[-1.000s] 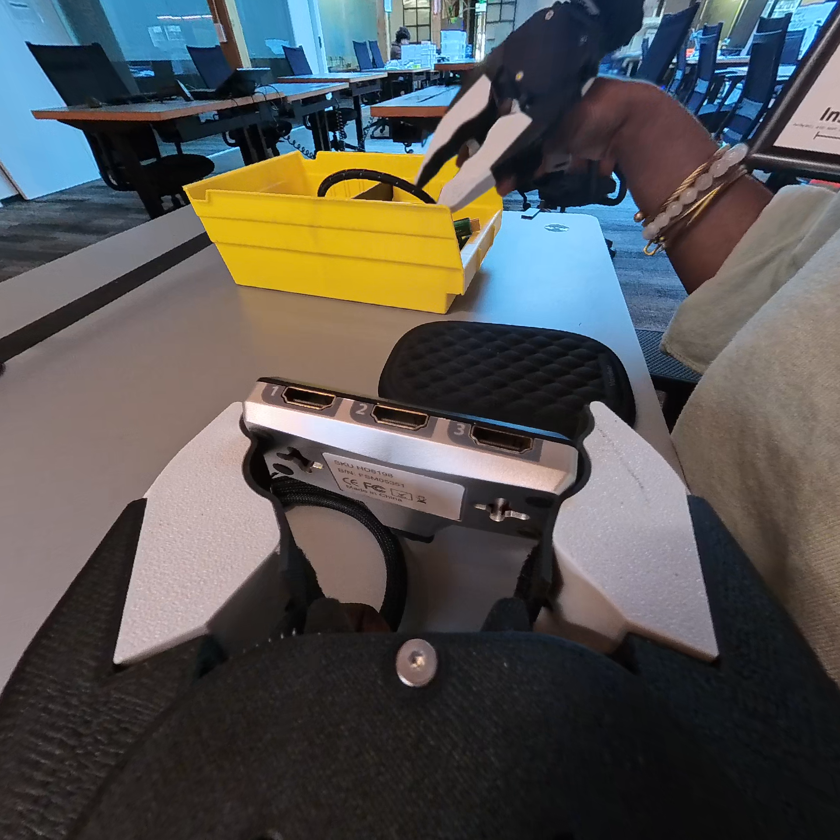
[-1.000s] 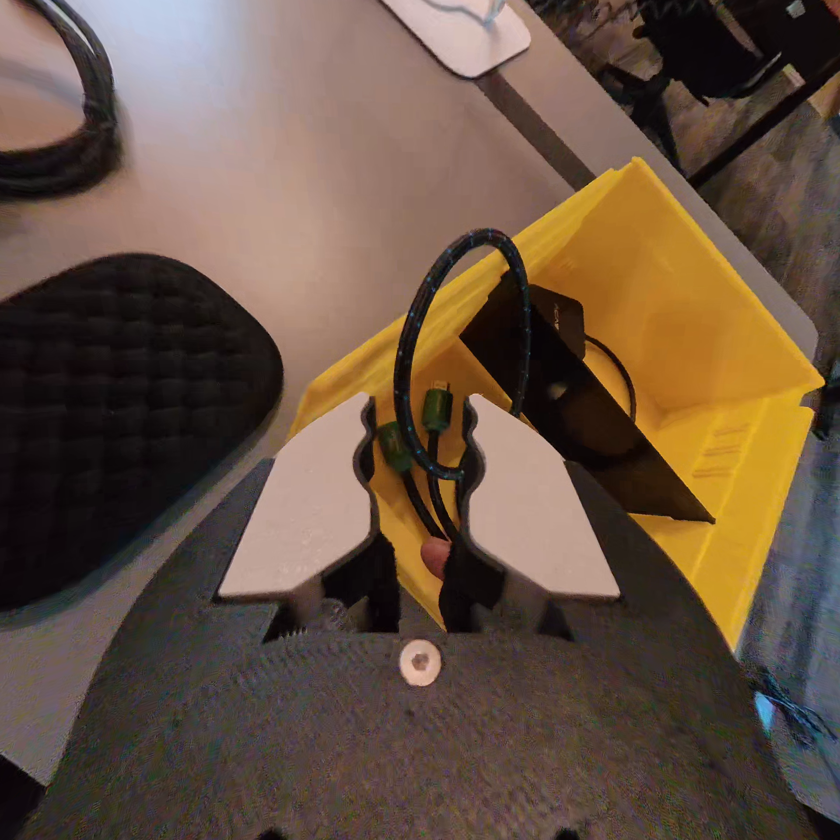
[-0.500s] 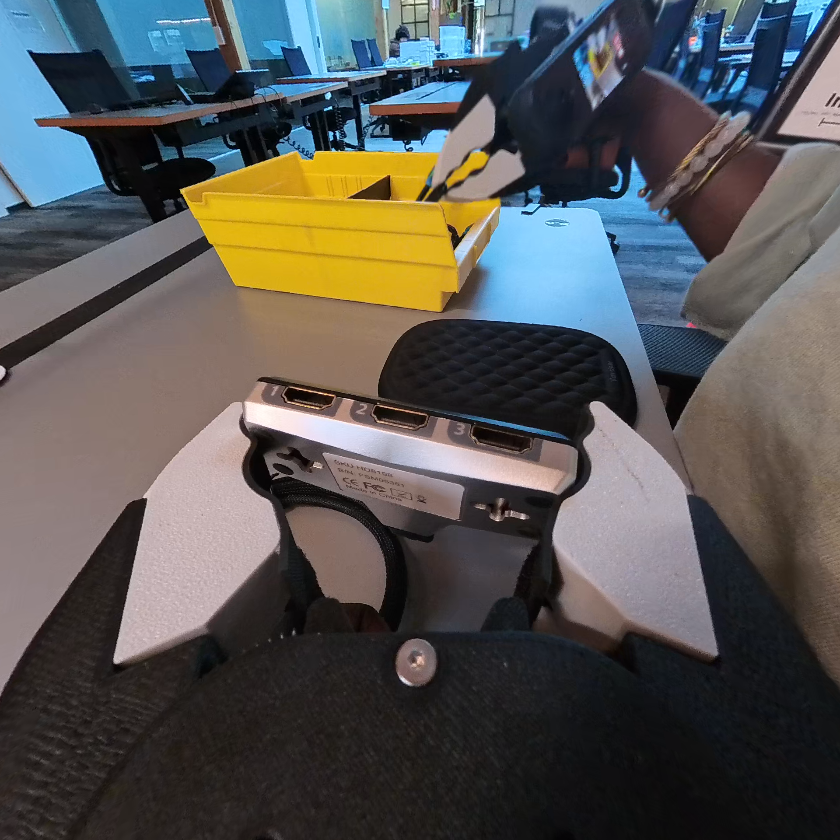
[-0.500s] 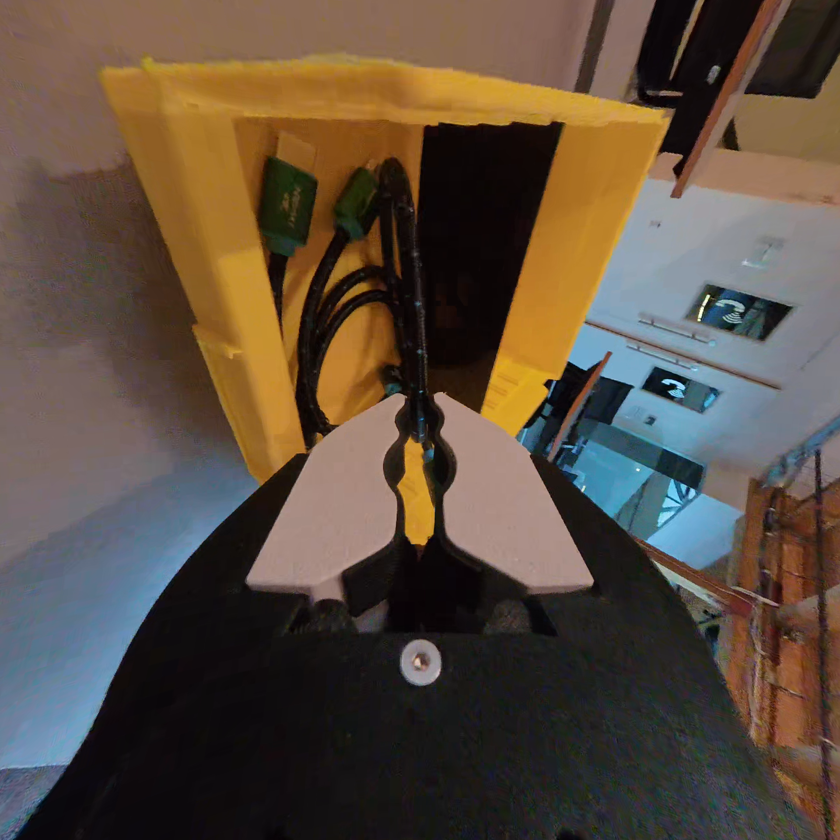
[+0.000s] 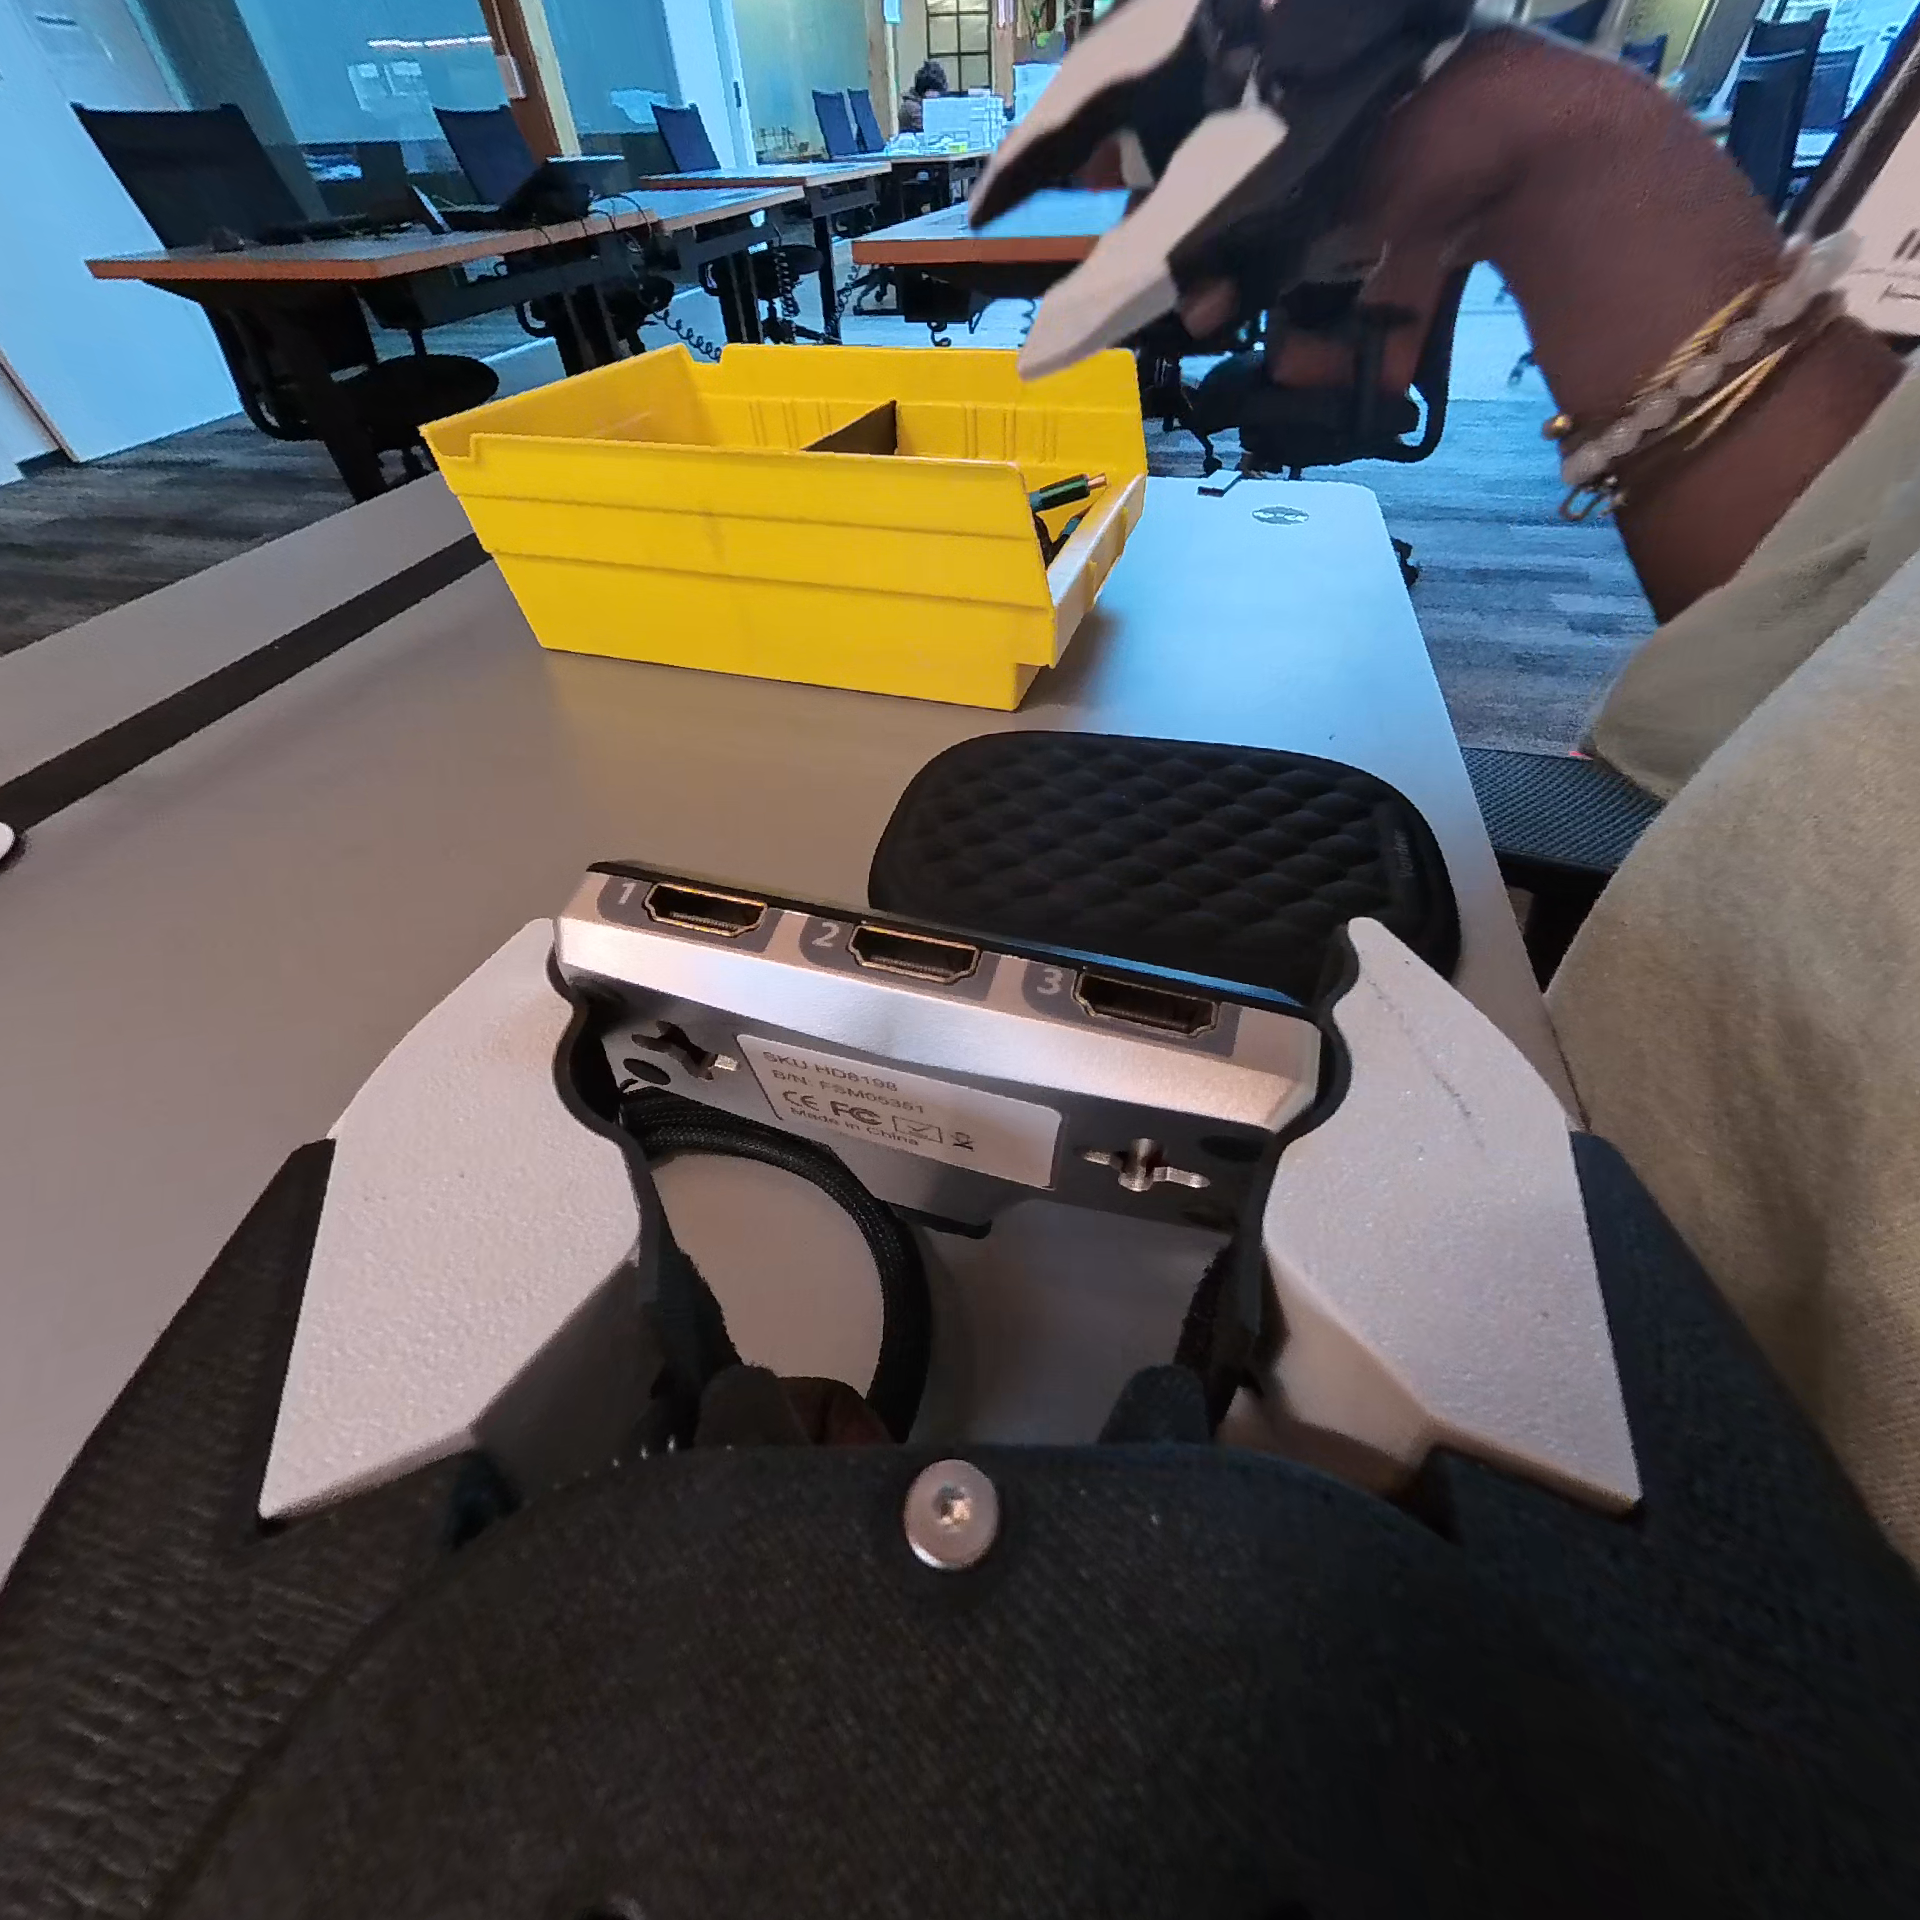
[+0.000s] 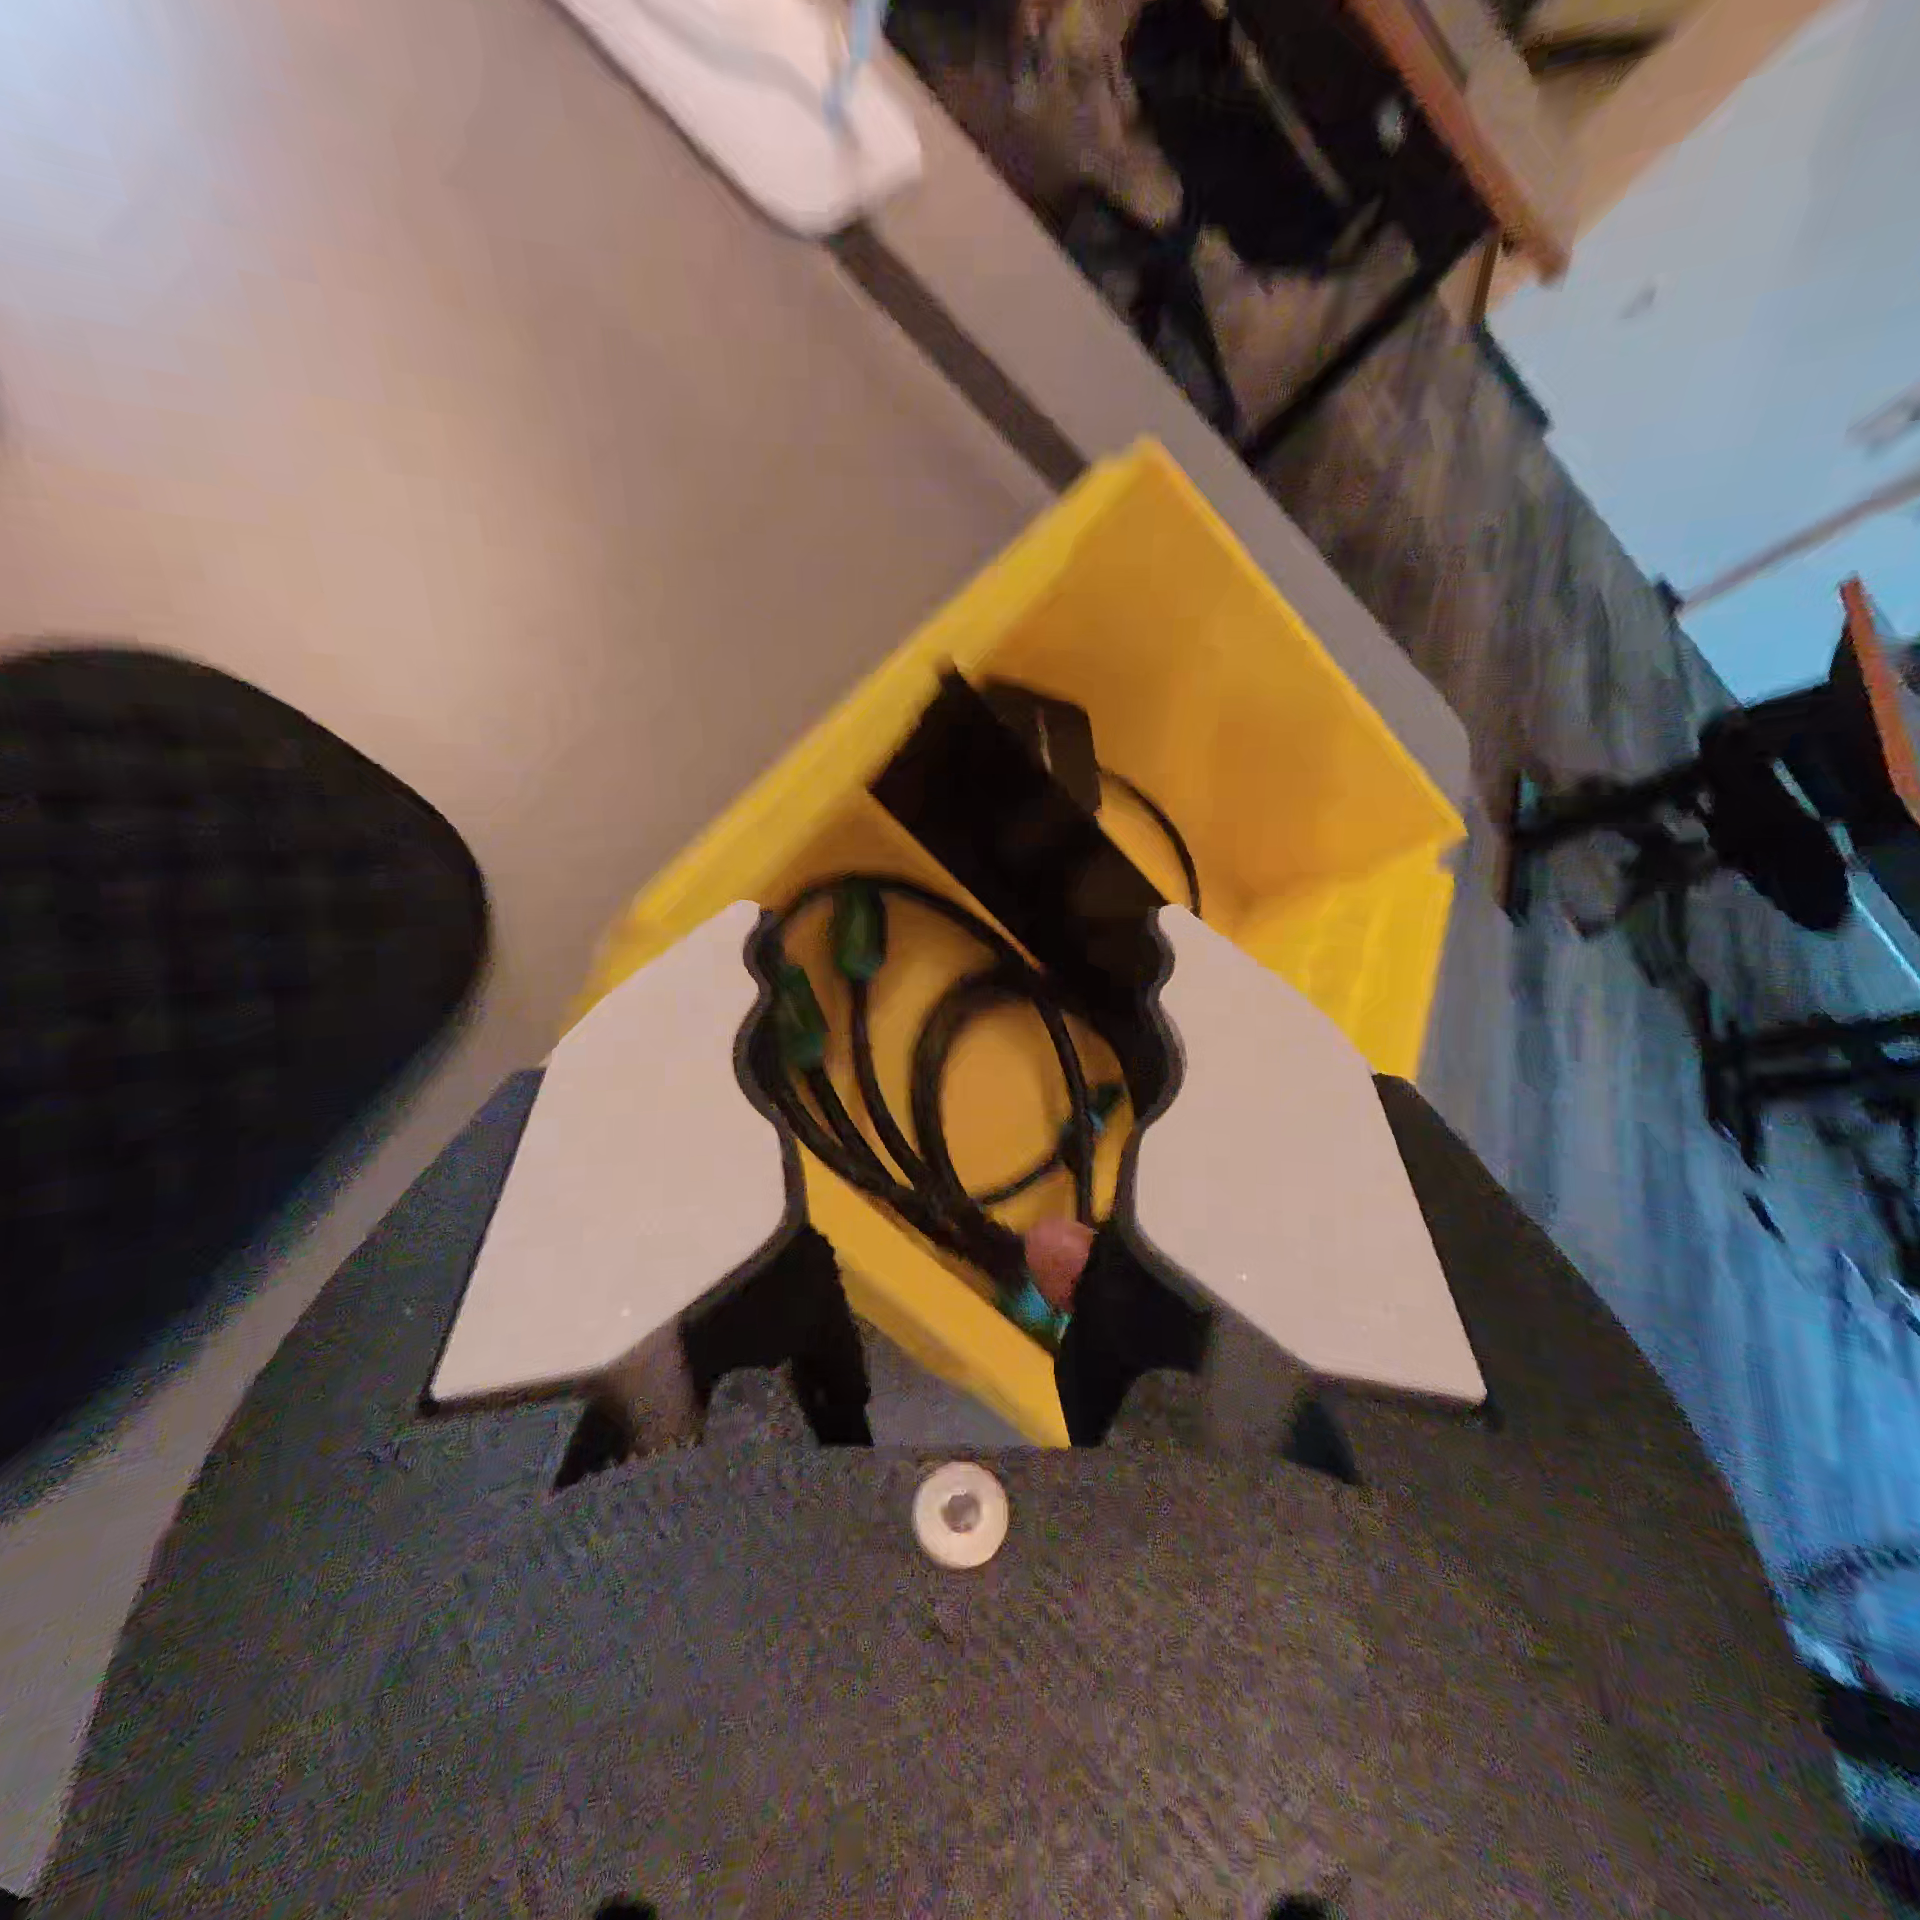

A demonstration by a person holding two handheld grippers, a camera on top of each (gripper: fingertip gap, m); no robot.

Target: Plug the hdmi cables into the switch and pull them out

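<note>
My left gripper (image 5: 951, 935) is shut on a silver HDMI switch (image 5: 914, 1003) and holds it just above the grey table, its three ports facing forward and empty. A braided black lead runs back from the switch between the fingers. My right gripper (image 6: 958, 920) is open and empty, hovering over the near compartment of a yellow bin (image 6: 1247, 707). Black HDMI cables (image 6: 935, 1049) with green plugs lie coiled in that compartment. In the left wrist view the right gripper (image 5: 1013, 286) hangs above the bin (image 5: 748, 561), and one green plug (image 5: 1065, 488) pokes out at its open end.
A black quilted pad (image 5: 1143, 842) lies between the switch and the bin, also in the right wrist view (image 6: 187, 987). A black divider (image 6: 997, 821) splits the bin. A person's arm with bracelets (image 5: 1683, 343) is at the right. Office desks and chairs stand beyond the table edge. About 30 centimeters separates my left fingertips from my right.
The right gripper was shut on a black cable low in the bin; it has now opened and risen above the bin, and the cable lies inside. The left gripper and switch have not moved.
</note>
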